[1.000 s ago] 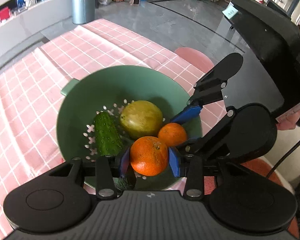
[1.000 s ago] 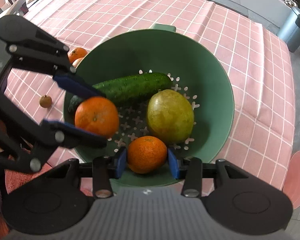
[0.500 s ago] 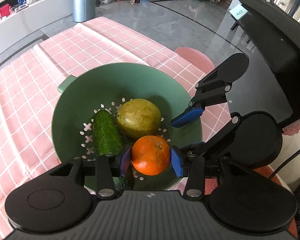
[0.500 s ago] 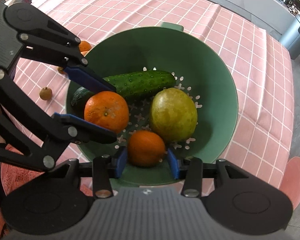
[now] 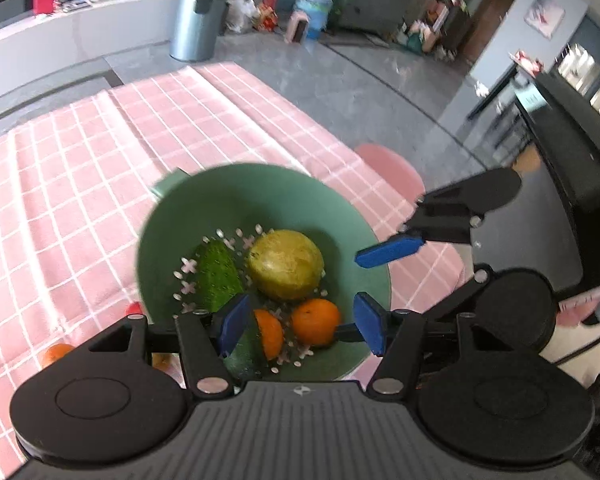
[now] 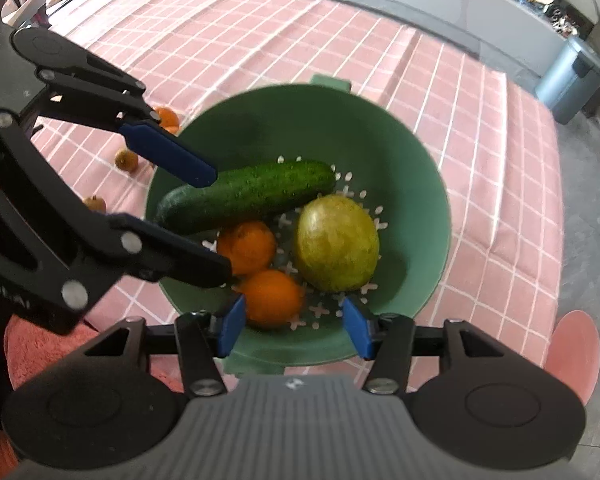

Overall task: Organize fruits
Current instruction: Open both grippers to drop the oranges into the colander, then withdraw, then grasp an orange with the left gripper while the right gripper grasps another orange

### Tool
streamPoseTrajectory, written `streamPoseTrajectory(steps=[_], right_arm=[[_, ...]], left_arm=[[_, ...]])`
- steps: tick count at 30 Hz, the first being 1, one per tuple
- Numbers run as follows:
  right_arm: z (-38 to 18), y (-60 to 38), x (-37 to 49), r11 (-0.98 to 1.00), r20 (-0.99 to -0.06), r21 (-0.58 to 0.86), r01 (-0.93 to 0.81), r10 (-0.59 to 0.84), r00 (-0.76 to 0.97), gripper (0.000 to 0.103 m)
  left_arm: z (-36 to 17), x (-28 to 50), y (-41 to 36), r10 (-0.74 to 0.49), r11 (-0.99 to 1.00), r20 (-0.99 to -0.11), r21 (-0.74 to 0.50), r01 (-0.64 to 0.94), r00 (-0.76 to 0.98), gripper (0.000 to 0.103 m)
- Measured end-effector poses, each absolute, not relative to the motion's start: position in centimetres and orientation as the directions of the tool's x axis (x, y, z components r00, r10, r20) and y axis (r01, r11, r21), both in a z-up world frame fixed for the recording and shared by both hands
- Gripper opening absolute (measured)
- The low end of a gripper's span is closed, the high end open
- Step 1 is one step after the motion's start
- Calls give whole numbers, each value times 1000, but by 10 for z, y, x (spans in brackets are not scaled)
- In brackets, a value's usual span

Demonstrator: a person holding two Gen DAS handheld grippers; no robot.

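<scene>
The perforated green plastic colander [image 6: 420, 184] holds two round oranges [image 6: 274, 298], a yellow-green pear-like fruit [image 6: 336, 244] and a dark cucumber [image 6: 248, 194]. Both the left claw [image 5: 300, 326] and the right claw [image 6: 294, 326] hang spread and empty above it. Small fruits [image 6: 126, 159] on the pink checked desk [image 6: 260, 40] beside the colander appear left to gather.

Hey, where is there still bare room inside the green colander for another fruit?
The colander is bare along its far wall, beyond the cucumber and the yellow-green fruit. The near left side is crowded: two oranges touch beside the cucumber.
</scene>
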State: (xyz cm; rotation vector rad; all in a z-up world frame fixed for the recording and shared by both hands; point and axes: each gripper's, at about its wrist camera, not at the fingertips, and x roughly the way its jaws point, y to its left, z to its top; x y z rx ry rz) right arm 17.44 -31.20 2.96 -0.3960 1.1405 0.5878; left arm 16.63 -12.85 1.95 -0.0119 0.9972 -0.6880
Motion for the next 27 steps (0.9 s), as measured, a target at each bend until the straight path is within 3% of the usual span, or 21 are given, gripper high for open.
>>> streamPoseTrajectory(steps=[13,15,22,27], right_arm=[[65,-281,124,894,-816,54,-445,296,496,59],[66,-271,113,904,-789,56,-423,300,536,64],[57,-246,84,938,-704,142,-316,320,634,64],[48,-214,62,942,-653,77,-328,296,697,60]], left_arm=[[60,123,-60,-442,867,-719,-190,461,536,70],[60,117,-46,-425,880,-717,-184,438,553,70],[50,103,6,-358,927,-710,-195,321,606,69],[36,94,25,-331,939,-718,-186,290,613,66]])
